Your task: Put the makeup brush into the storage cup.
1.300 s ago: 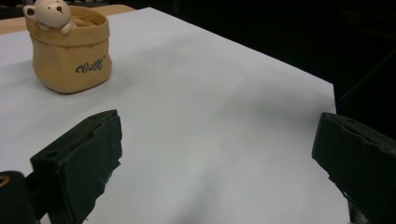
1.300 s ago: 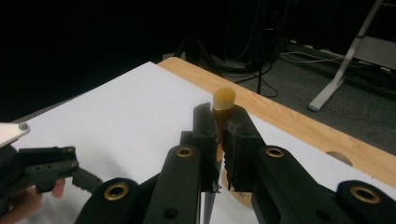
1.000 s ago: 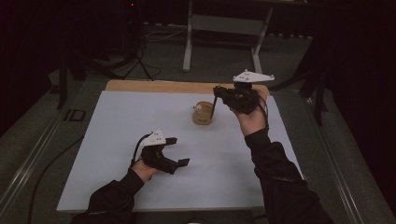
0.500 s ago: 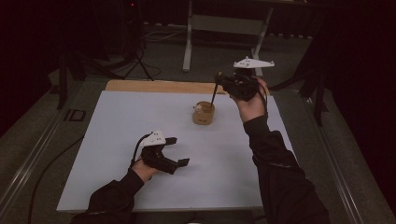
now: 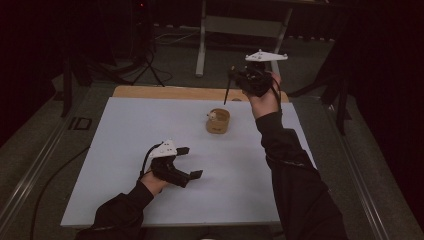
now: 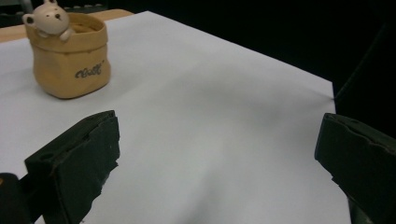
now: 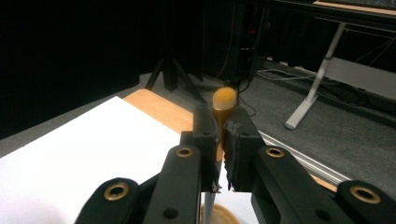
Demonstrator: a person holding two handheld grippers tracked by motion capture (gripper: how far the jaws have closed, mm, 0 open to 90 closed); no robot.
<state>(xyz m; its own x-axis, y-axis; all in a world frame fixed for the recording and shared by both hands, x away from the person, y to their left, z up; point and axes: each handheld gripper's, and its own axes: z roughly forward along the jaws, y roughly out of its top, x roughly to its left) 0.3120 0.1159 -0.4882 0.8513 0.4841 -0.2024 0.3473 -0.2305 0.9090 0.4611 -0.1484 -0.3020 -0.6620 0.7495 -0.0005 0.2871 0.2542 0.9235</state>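
Overall layout: one white table (image 5: 125, 165), one pot (image 5: 218, 121), two grippers, one brush.
Right gripper (image 7: 219, 135): raised above the table's far right edge, jaws clamped on a brush (image 7: 223, 100); its thin dark shaft hung down and left toward the pot in the high view (image 5: 227, 90), probably lifted clear so it could be carried.
Left gripper (image 5: 187, 162): low over the near-left table, jaws wide apart and holding nothing; judged idle, kept out of the other arm's way.
Pot: a tan sack-shaped holder with one small bear figure (image 6: 46, 17) on its rim, standing upright near the table's far middle, below the brush tip.
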